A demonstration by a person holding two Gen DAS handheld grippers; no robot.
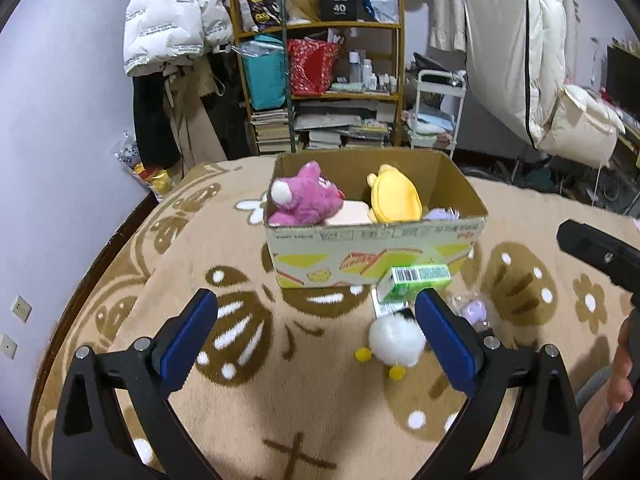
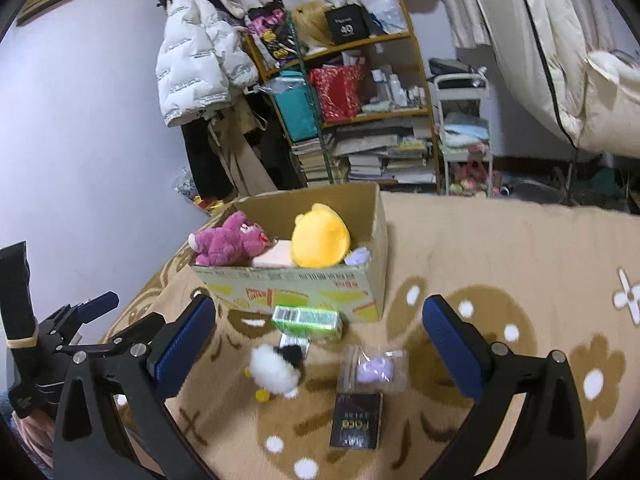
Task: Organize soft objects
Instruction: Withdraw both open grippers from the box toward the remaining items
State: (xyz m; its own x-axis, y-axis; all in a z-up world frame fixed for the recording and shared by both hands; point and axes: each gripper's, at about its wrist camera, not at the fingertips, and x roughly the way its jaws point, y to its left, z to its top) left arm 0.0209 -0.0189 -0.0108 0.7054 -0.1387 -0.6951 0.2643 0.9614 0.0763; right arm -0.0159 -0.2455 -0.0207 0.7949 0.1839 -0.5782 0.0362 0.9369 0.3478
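A cardboard box [image 1: 376, 248] [image 2: 304, 284] stands on the patterned blanket [image 1: 280, 400]. It holds a pink plush bear [image 1: 300, 200] [image 2: 230, 240], a yellow plush [image 1: 394, 196] [image 2: 320, 236], a pale pink item [image 1: 348, 216] and a lilac item [image 2: 358, 257]. In front of the box lie a white fluffy duck toy [image 1: 396, 342] [image 2: 276, 370], a green carton [image 1: 416, 280] [image 2: 308, 320], a bagged lilac toy [image 2: 376, 370] [image 1: 472, 310] and a black packet [image 2: 356, 420]. My left gripper [image 1: 316, 332] is open, with the duck beside its right finger. My right gripper [image 2: 320, 340] is open above the duck and bag.
A wooden shelf [image 1: 320, 68] [image 2: 360, 108] with books and bags stands behind the bed. A white puffer jacket [image 1: 172, 16] [image 2: 200, 60] hangs left of it, and a white cart [image 1: 436, 116] [image 2: 464, 132] is on its right. The left gripper [image 2: 92, 312] shows at the right wrist view's left edge.
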